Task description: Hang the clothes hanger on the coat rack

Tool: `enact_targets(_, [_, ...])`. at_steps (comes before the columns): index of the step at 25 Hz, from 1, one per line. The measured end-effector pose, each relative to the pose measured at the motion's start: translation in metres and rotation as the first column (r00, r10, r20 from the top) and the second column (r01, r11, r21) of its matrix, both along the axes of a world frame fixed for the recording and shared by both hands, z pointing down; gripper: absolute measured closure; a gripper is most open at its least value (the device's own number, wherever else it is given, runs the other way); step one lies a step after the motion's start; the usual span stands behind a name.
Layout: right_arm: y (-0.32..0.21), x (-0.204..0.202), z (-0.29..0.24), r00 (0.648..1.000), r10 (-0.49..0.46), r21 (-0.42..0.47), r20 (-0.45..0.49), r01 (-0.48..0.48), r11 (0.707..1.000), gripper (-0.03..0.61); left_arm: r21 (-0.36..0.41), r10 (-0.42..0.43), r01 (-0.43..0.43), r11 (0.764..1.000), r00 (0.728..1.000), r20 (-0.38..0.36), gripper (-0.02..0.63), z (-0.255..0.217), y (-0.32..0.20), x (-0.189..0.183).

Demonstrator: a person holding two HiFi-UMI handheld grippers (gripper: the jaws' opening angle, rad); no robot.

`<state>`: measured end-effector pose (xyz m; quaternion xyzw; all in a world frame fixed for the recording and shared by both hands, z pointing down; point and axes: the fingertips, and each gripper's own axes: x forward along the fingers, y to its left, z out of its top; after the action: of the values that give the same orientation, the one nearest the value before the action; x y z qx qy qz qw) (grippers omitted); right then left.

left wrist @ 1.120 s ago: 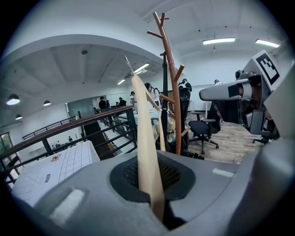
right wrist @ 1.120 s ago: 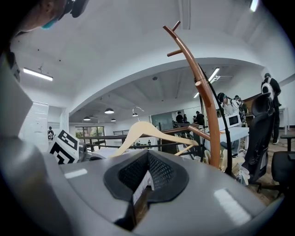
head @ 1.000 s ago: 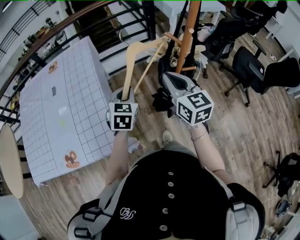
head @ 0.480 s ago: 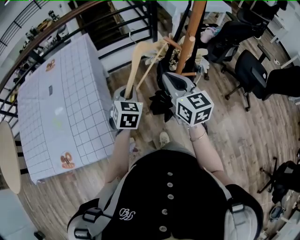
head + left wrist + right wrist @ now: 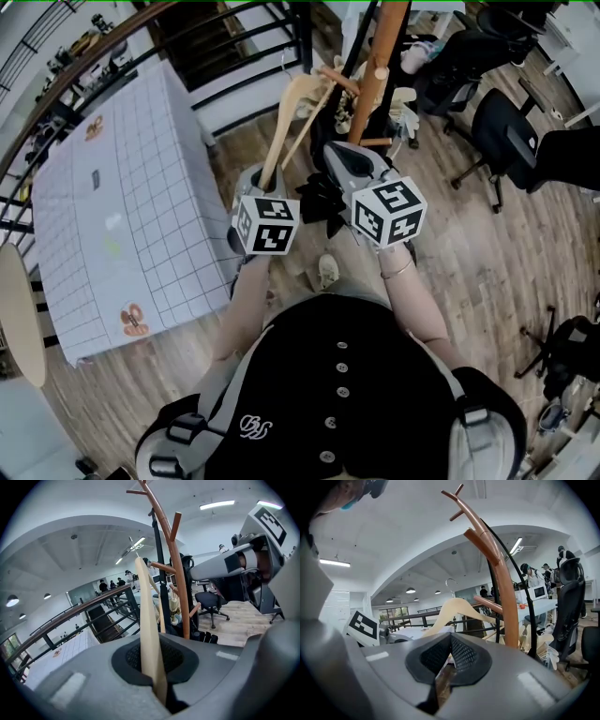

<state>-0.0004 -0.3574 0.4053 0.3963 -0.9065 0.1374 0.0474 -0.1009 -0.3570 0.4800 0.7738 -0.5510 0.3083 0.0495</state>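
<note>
Left gripper [image 5: 154, 660] is clamped tight on the hanger [image 5: 145, 620], pinching the end of one wooden arm. In the head view, I've got the hanger [image 5: 279, 136] rising out of the left gripper [image 5: 262, 187], up and away from me towards the rack [image 5: 384, 47].

Here's what matters: the hanger's long axis runs from my jaws straight up, with the wire hook [image 5: 133, 543] at the far top end. The rack [image 5: 176, 573] stands just right of it in the left gripper view. A short peg [image 5: 161, 566] sticks out beside the hanger, a little below the hook. As far as I can see the hook is free of every peg, though the hanger's other arm runs close by one in the head view, and whether it touches I cannot say.

Right gripper [image 5: 449, 656], jaws together on nothing, rack [image 5: 506, 597] ahead and right of it. In the head view that right gripper [image 5: 330, 150] sits nearer the pole, but the left does the hanging.

Count: one hanger held, one rack, two grippers. There are several pegs, not all countable.
</note>
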Motion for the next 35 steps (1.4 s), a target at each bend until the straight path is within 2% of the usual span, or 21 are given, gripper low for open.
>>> enact_targets(6, [-0.006,0.015,0.01,1.0,0.025,-0.024,-0.008,-0.025,0.999,0.578,-0.004,0.026,-0.026,1.0,0.991,0.128,0.606,0.009,-0.004,0.01])
enact_targets(13, [-0.008,0.028,0.019,0.999,0.052,-0.048,-0.007,-0.053,0.997,0.578,-0.028,0.055,-0.051,0.998,0.985,0.166,0.604,0.018,-0.011,0.023])
enact_targets(28, [-0.018,0.051,0.035,0.995,0.093,-0.078,-0.021,-0.094,0.993,0.578,-0.11,0.075,-0.059,0.992,0.987,0.145,0.6,0.049,-0.025,0.037])
enact_targets(35, [-0.016,0.06,0.044,0.994,0.111,-0.102,-0.022,-0.113,0.988,0.578,-0.131,0.082,-0.068,0.989,0.99,0.111,0.598,0.061,-0.022,0.042])
